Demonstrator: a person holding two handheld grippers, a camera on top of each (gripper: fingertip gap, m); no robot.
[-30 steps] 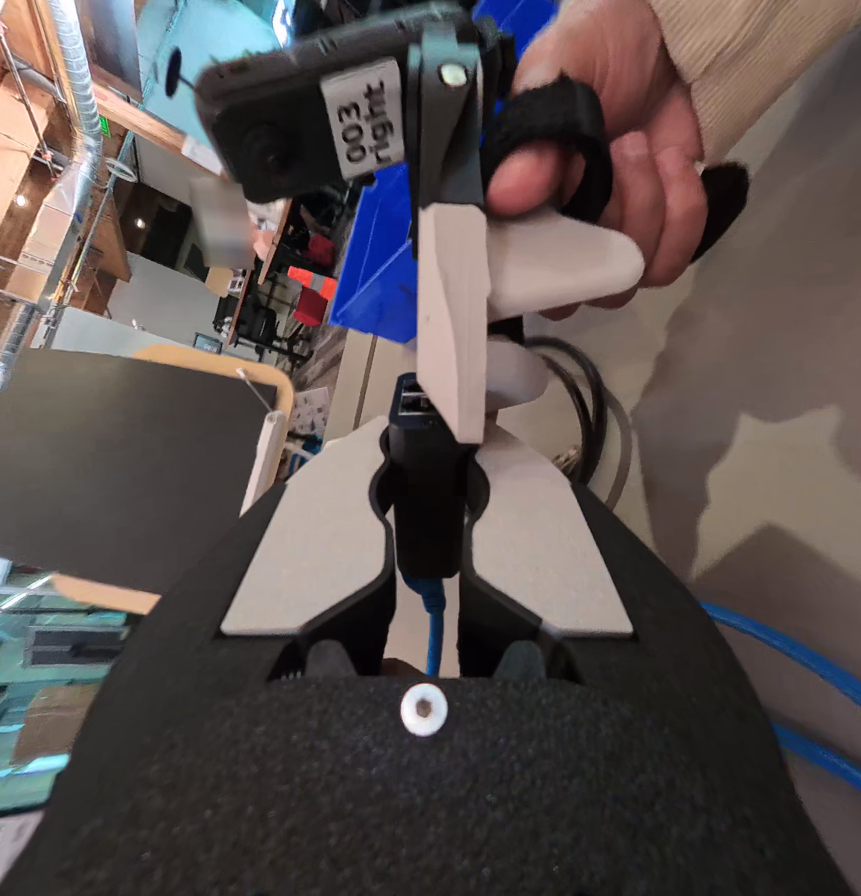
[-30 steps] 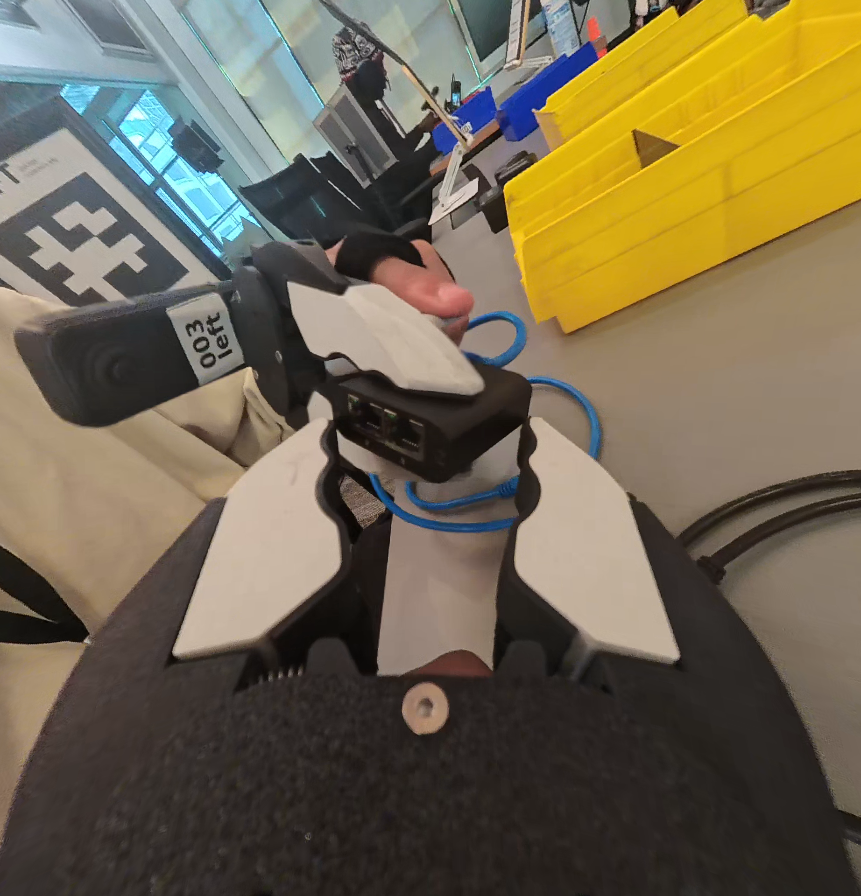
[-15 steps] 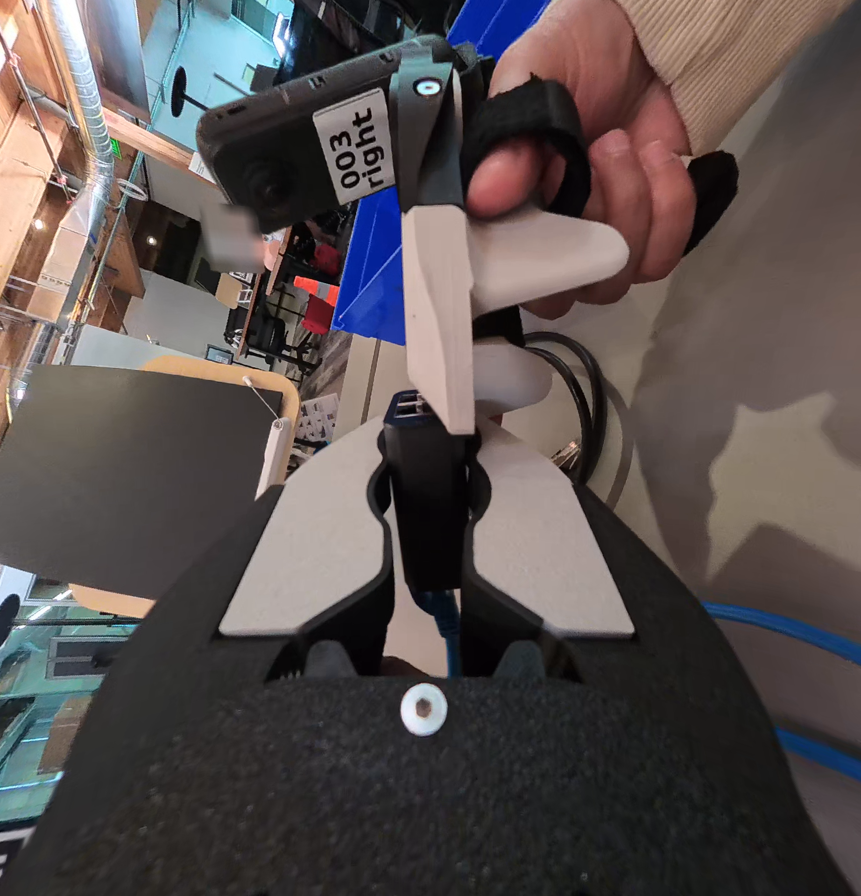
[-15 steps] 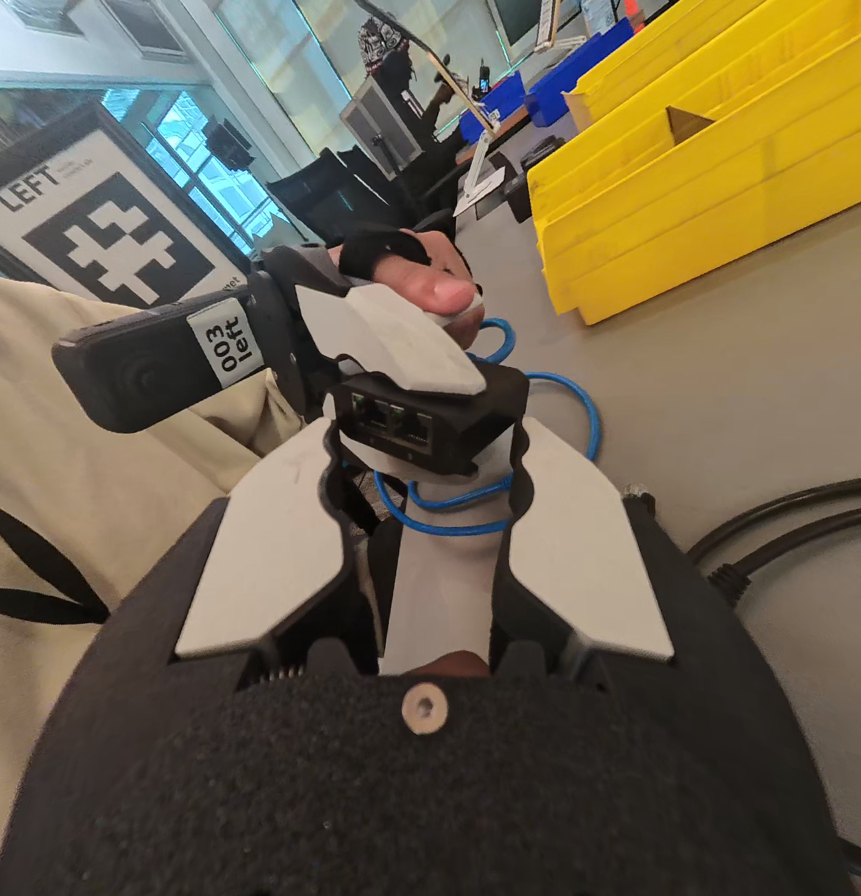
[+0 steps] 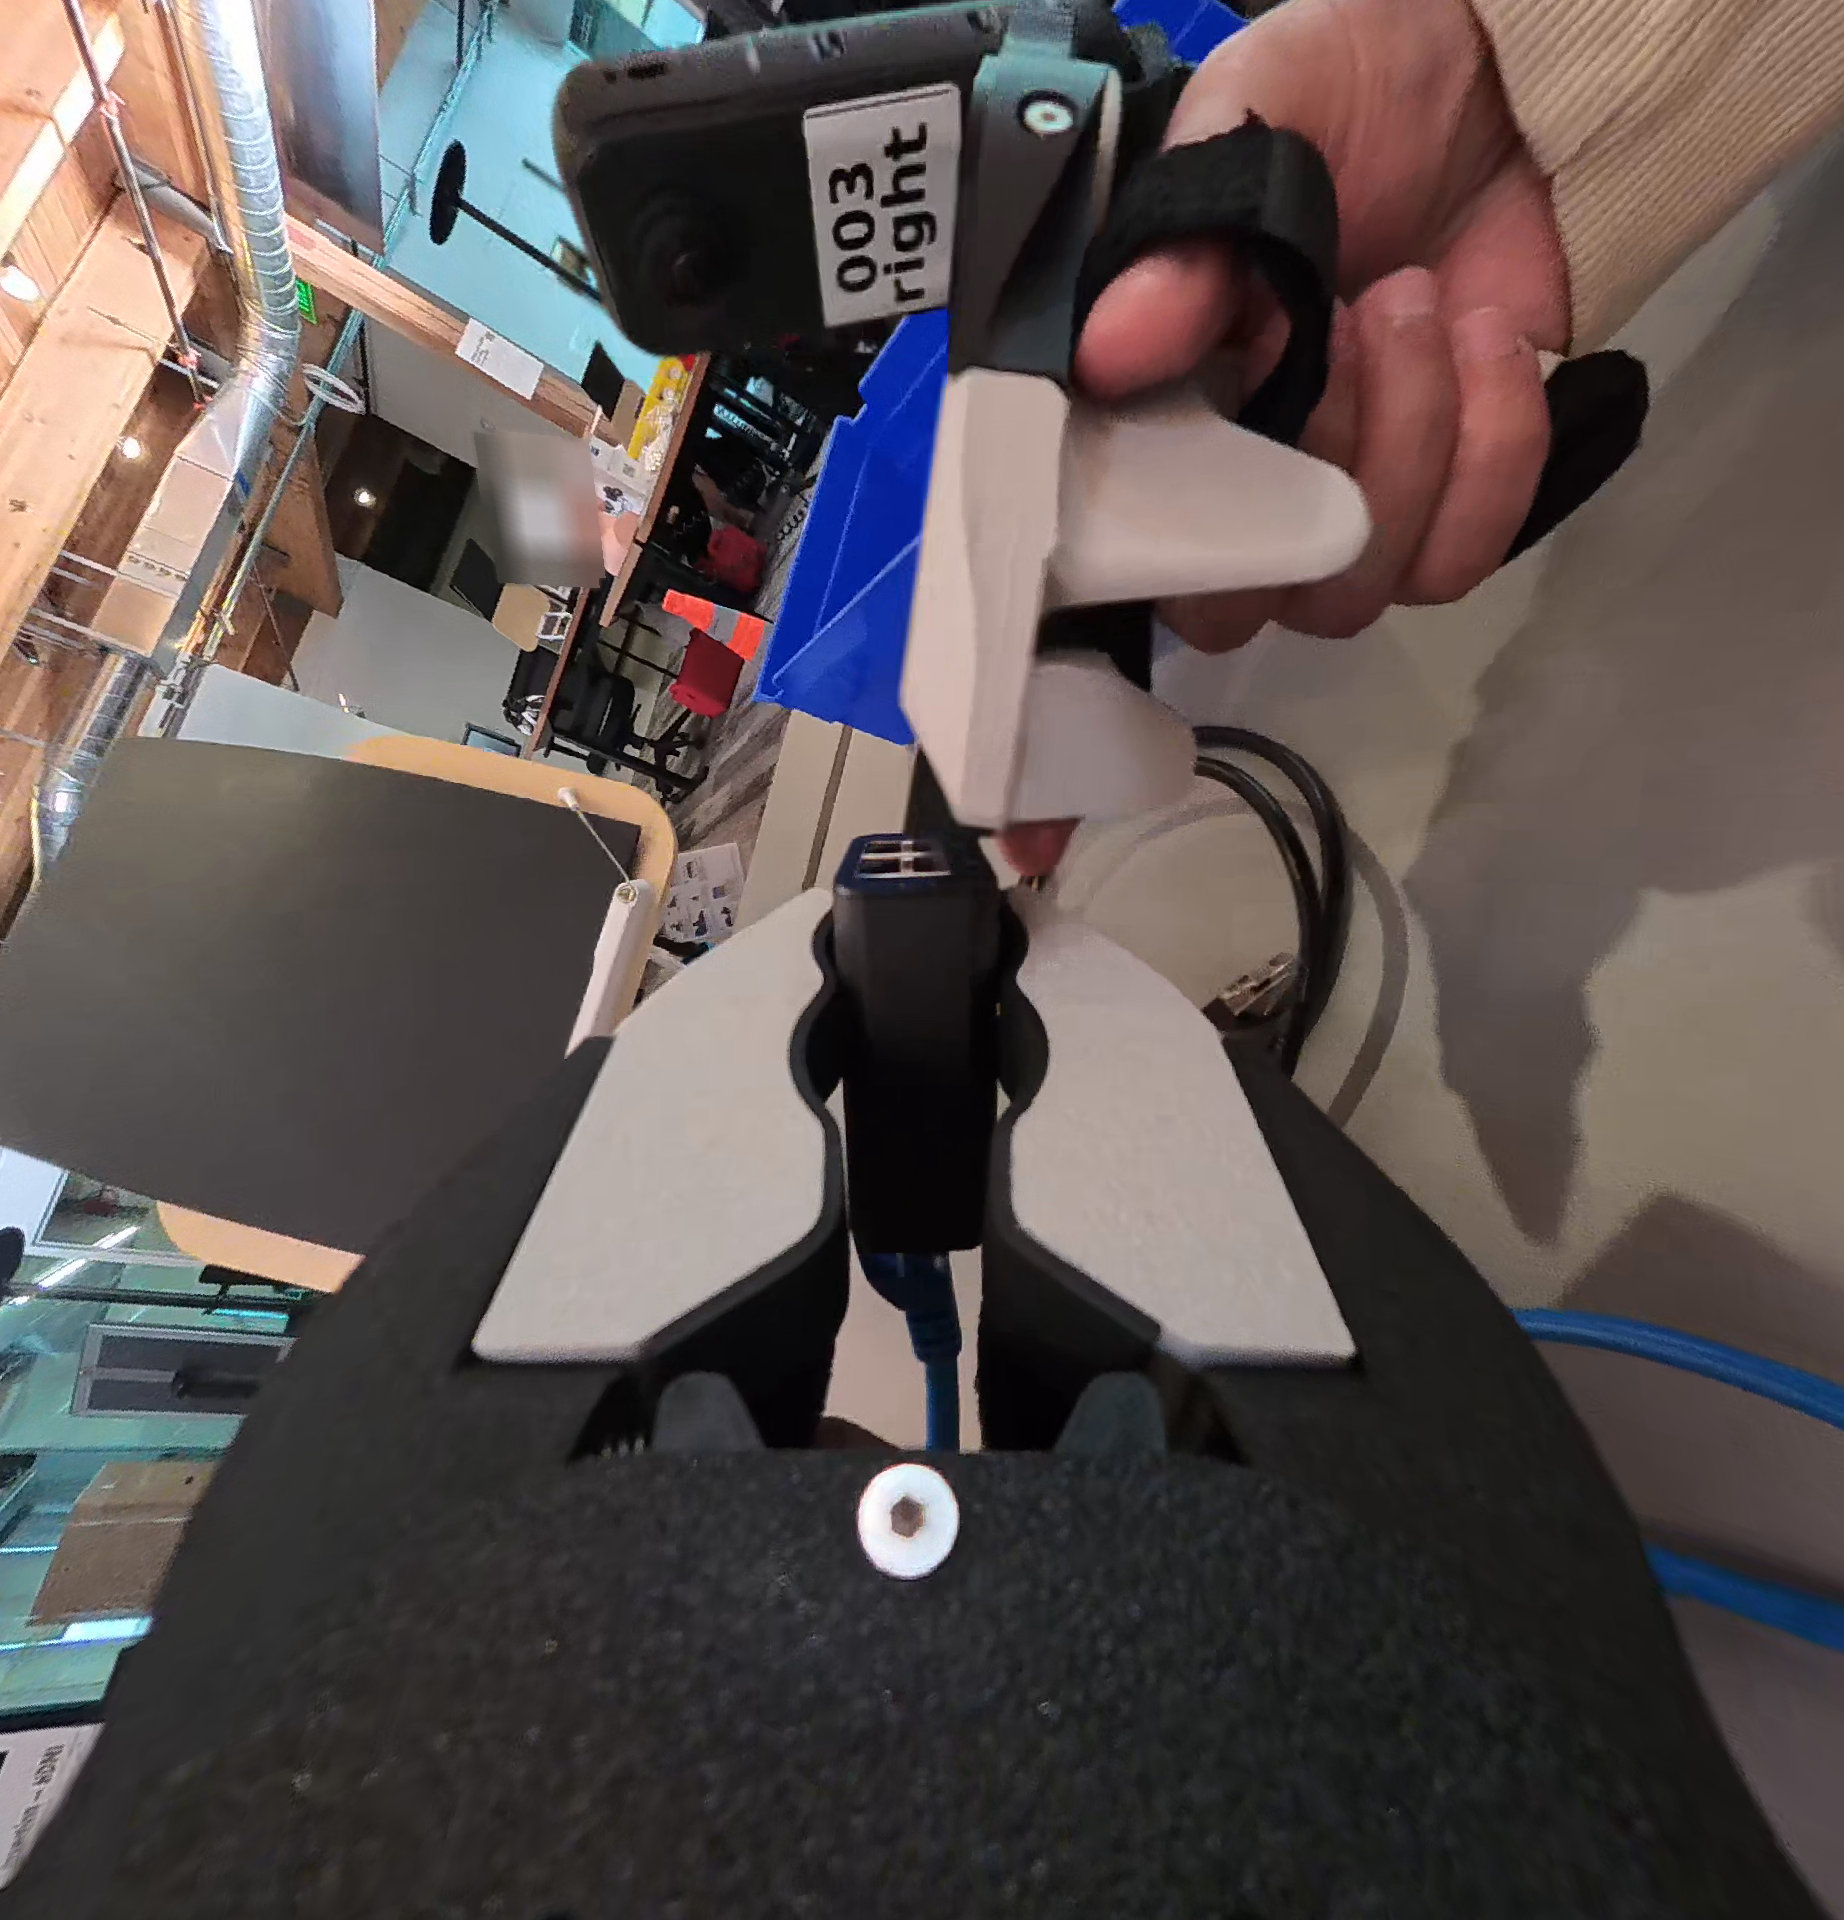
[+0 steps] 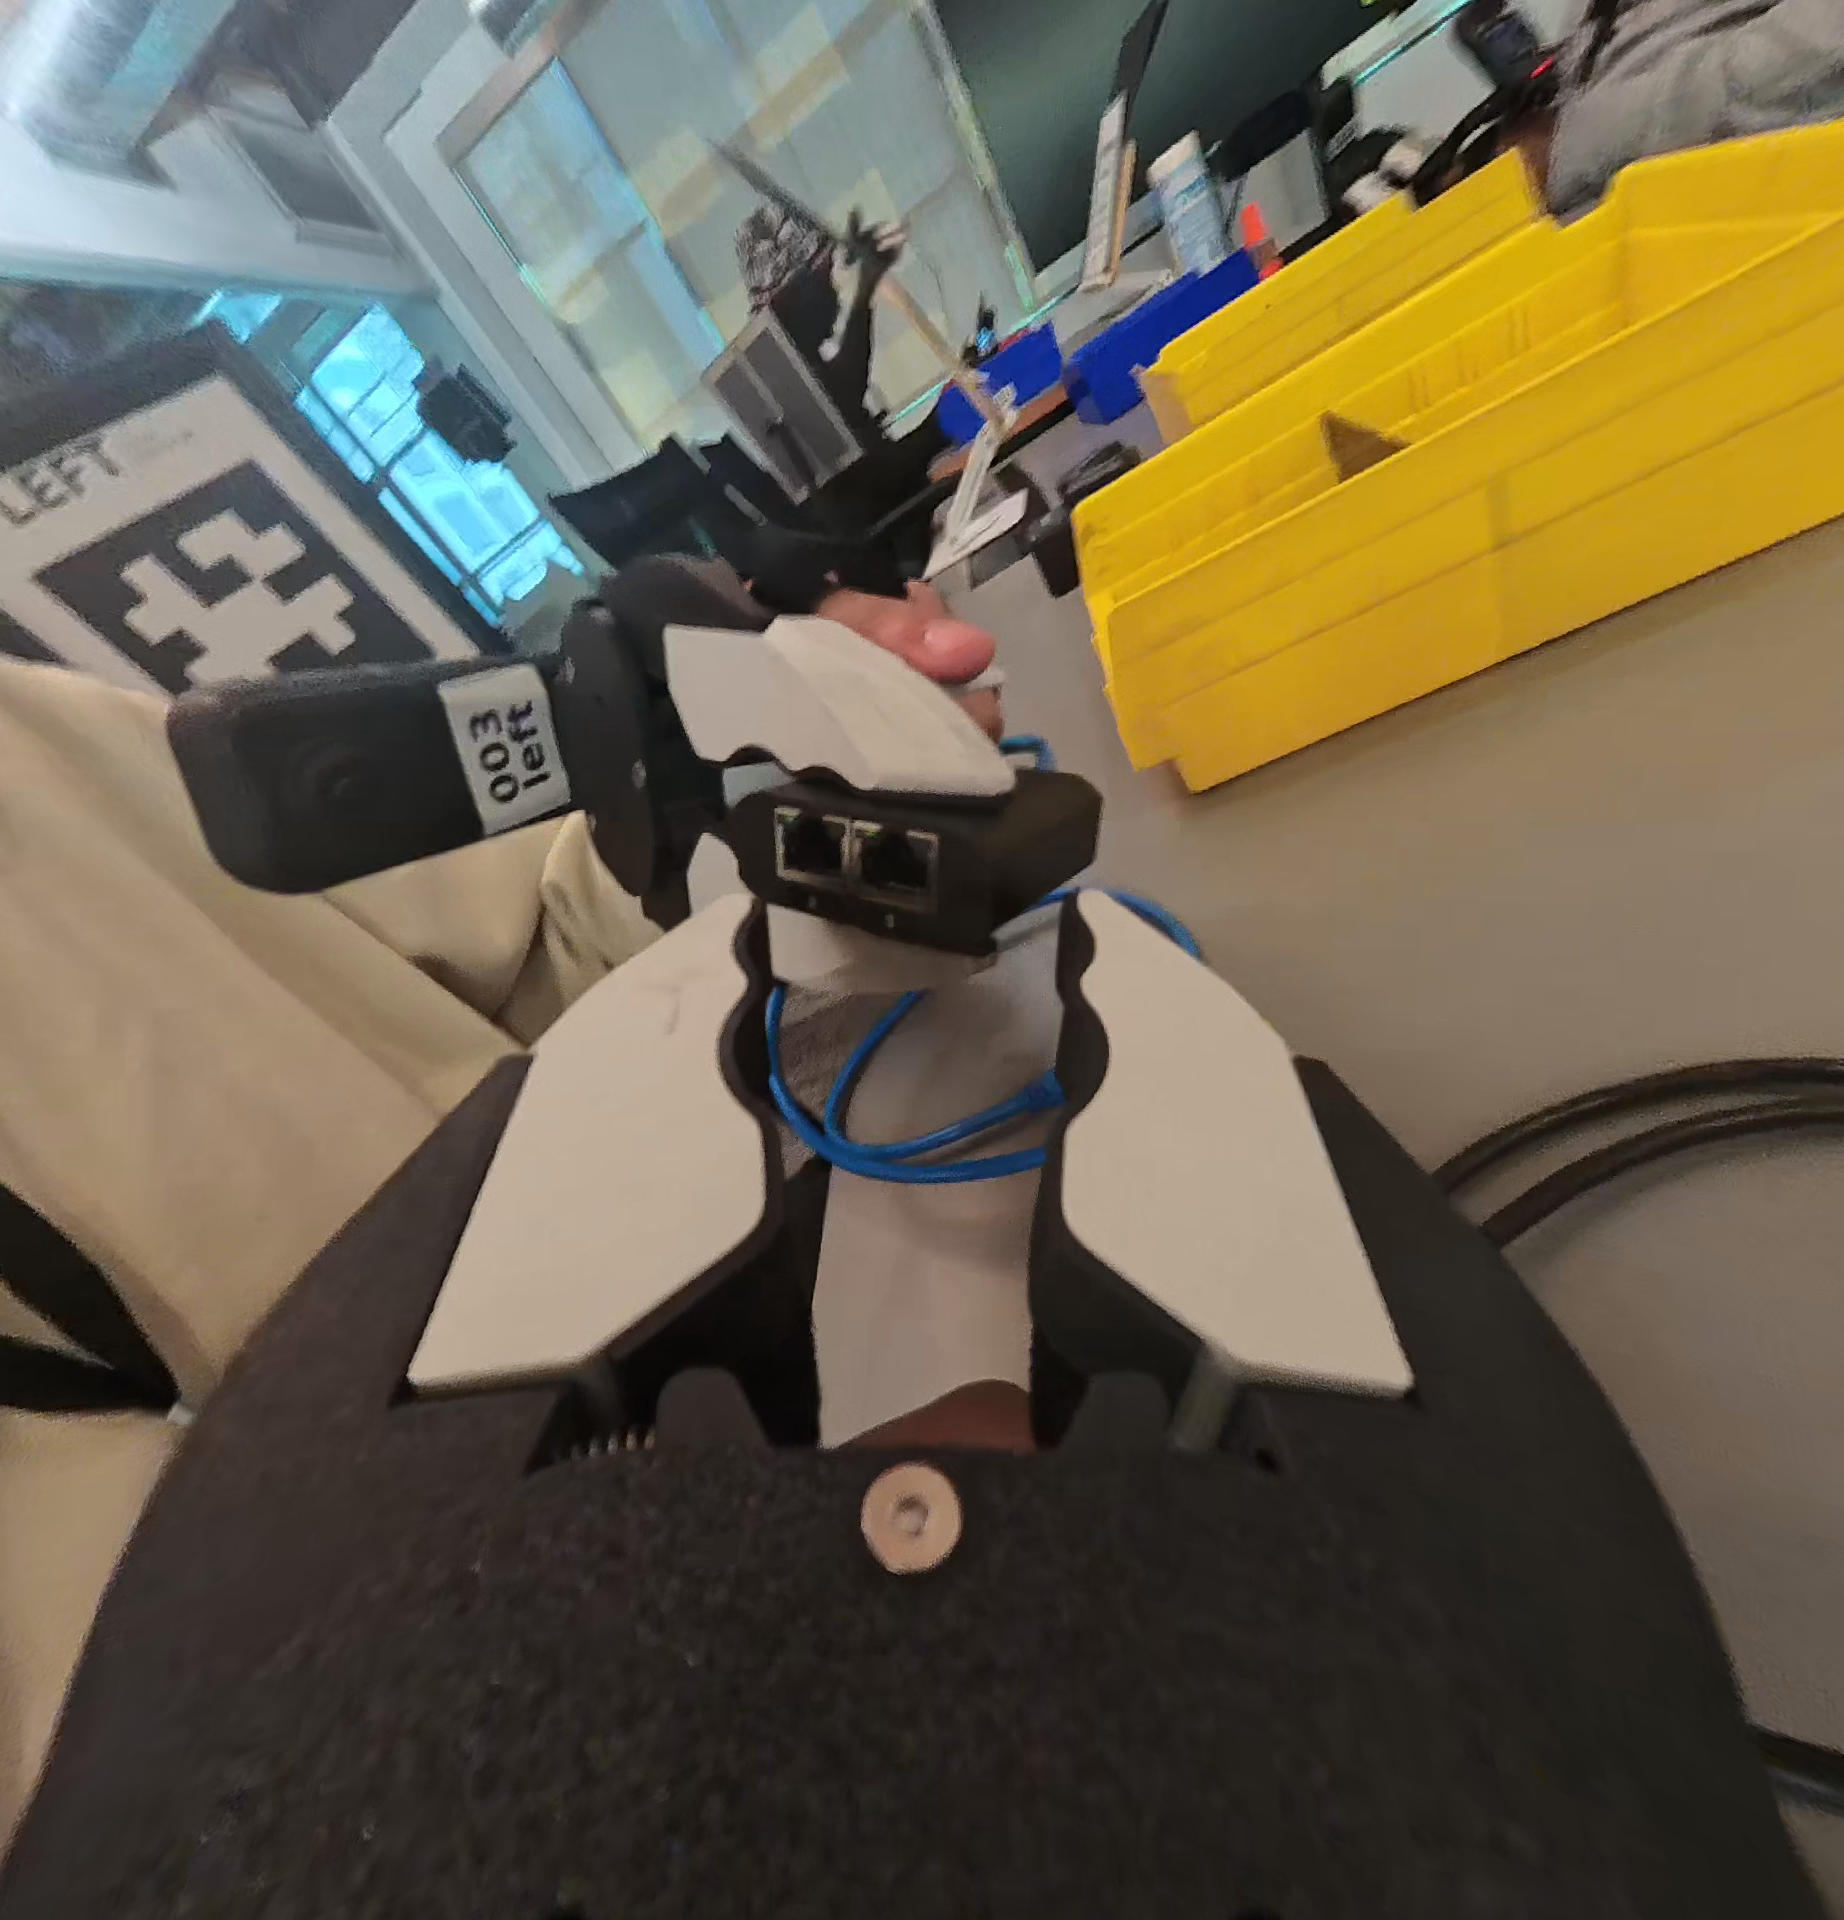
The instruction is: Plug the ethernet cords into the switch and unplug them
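Observation:
My left gripper [image 5: 918, 935] is shut on a small black switch [image 5: 918, 1060], both pads pressed on its sides. A blue ethernet cord [image 5: 933, 1340] runs from the switch's rear end. Its two front ports are bare and face my right gripper [image 5: 1011, 816], which hovers just above and beyond them. In the right wrist view the switch [image 6: 928, 862] sits clamped between the left gripper's white fingers [image 6: 845, 717], just past my right gripper [image 6: 913, 935]. The right gripper is open and holds nothing. A loop of blue cord [image 6: 897, 1153] hangs in the gap without touching the pads.
Yellow bins [image 6: 1469, 520] stand on the grey table [image 6: 1469, 914] at the right. Black cables [image 6: 1645, 1101] curve along the table at the right, also in the left wrist view [image 5: 1313, 831]. A blue bin [image 5: 856, 592] is behind. More blue cord [image 5: 1687, 1392] lies on the table. Only a small space, under 4 cm, lies between the two pairs of fingers.
My right gripper's jaws have narrowed with nothing between the pads. The switch's ports now face the right camera more squarely. My left gripper keeps its hold on the switch.

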